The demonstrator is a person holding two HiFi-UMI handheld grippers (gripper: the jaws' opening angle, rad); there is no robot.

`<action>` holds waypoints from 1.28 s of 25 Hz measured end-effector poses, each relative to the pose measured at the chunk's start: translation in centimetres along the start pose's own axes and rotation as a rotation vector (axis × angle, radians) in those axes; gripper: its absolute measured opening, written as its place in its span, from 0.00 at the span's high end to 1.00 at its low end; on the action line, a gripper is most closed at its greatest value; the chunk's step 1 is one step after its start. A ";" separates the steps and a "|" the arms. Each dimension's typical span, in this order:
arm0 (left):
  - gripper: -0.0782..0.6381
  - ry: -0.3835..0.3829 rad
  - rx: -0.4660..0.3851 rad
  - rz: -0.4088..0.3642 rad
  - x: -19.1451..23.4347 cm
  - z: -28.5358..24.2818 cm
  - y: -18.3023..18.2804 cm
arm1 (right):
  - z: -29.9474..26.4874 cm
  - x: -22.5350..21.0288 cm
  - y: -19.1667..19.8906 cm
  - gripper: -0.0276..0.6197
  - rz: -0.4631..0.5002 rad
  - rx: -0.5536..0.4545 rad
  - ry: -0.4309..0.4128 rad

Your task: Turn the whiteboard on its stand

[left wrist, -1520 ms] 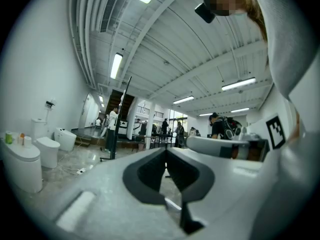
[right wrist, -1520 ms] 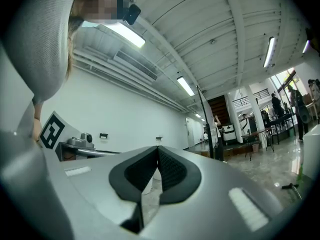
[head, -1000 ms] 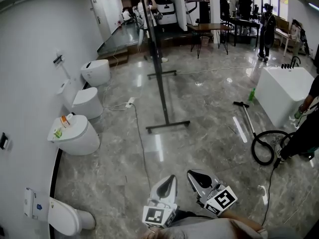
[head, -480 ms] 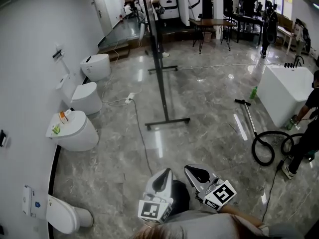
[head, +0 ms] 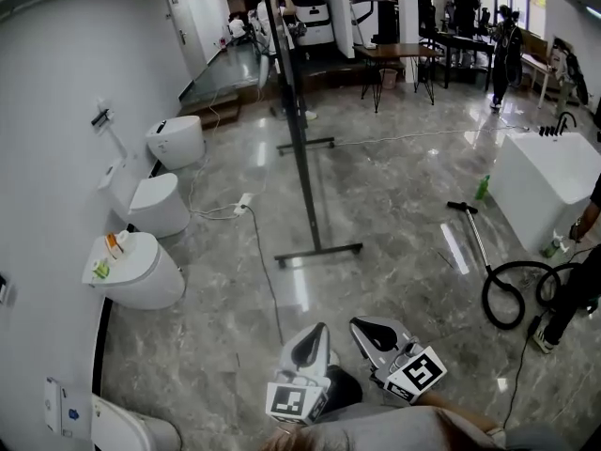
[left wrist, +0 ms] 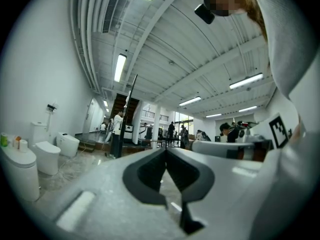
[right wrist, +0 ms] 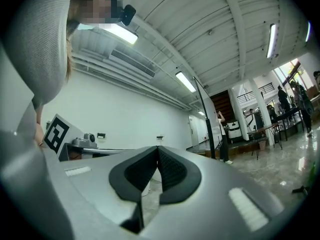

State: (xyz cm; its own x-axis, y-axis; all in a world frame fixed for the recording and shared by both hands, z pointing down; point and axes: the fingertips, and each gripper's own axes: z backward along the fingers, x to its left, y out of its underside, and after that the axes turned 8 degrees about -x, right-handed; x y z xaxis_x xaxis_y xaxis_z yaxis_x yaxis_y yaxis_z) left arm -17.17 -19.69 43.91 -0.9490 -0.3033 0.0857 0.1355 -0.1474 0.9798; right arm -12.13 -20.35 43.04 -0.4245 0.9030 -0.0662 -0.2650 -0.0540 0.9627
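The whiteboard (head: 293, 111) stands edge-on in the middle of the hall, a thin dark upright on a black floor stand (head: 319, 249). It also shows far off as a whiteboard edge (left wrist: 129, 109) in the left gripper view and a whiteboard post (right wrist: 204, 114) in the right gripper view. Both grippers are held low by the person's body, well short of the stand. My left gripper (head: 322, 331) is shut with nothing between its jaws (left wrist: 166, 151). My right gripper (head: 360, 325) beside it is shut and empty too (right wrist: 158, 149).
Several white toilets (head: 141, 271) line the left wall. A cable (head: 268, 280) runs over the marble floor toward the stand. At the right are a vacuum hose (head: 507, 294), a white tub (head: 545, 172) and a person (head: 582, 280). Tables and people fill the back.
The head view has swayed a little and the stand's base sits slightly lower in frame. The person at the right edge has shifted rightward. Both grippers keep their place and stay shut.
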 end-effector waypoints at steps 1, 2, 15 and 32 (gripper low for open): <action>0.90 0.000 0.002 0.009 0.9 -0.9 0.2 | -0.9 -0.9 0.3 0.95 0.000 0.001 0.007; 0.90 0.001 0.006 0.016 1.8 -1.8 0.4 | -1.8 -1.8 0.5 0.95 0.000 0.003 0.013; 0.90 0.059 0.030 0.016 13.4 -13.4 0.8 | -14.8 -10.9 3.1 0.95 -0.028 0.008 0.066; 0.90 0.043 0.068 0.044 20.4 -20.3 4.0 | -21.8 -17.9 6.3 0.95 -0.062 0.044 0.083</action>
State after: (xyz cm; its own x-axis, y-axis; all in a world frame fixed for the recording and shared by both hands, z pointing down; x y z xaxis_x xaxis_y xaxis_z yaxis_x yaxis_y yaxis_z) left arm -30.18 -45.57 45.89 -0.9295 -0.3480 0.1224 0.1558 -0.0694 0.9854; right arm -25.08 -46.20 44.53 -0.4789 0.8657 -0.1456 -0.2557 0.0211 0.9665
